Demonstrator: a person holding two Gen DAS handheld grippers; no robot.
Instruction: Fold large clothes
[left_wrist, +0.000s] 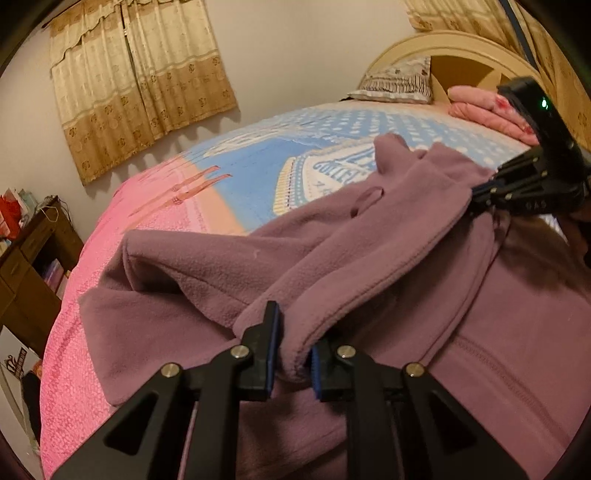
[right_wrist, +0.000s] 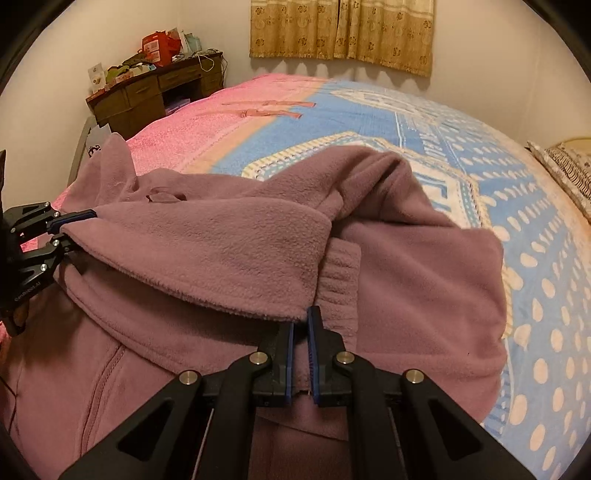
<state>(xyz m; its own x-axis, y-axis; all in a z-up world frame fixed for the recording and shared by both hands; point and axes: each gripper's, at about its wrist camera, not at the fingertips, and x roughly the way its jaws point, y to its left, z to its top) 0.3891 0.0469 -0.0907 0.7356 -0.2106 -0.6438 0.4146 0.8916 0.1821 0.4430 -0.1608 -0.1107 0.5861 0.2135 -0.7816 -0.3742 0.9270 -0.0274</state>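
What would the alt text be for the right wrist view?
The right gripper pinches the hem of a purple fleece jacket spread on a bed, its fingers closed on the fabric. At far left, the left gripper grips the same edge.

The bed (right_wrist: 424, 122) lies bare beyond the fleece (right_wrist: 229, 243), far and right. A pillow (left_wrist: 400, 81) and pink blanket (left_wrist: 487, 110) crowd the headboard (left_wrist: 461, 48). A desk (right_wrist: 147, 92) stands past the foot.

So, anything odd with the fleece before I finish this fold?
One thing: the ribbed cuff pokes out from under the folded flap of the fleece, bunched rather than flat. Both tongs grip the hem.
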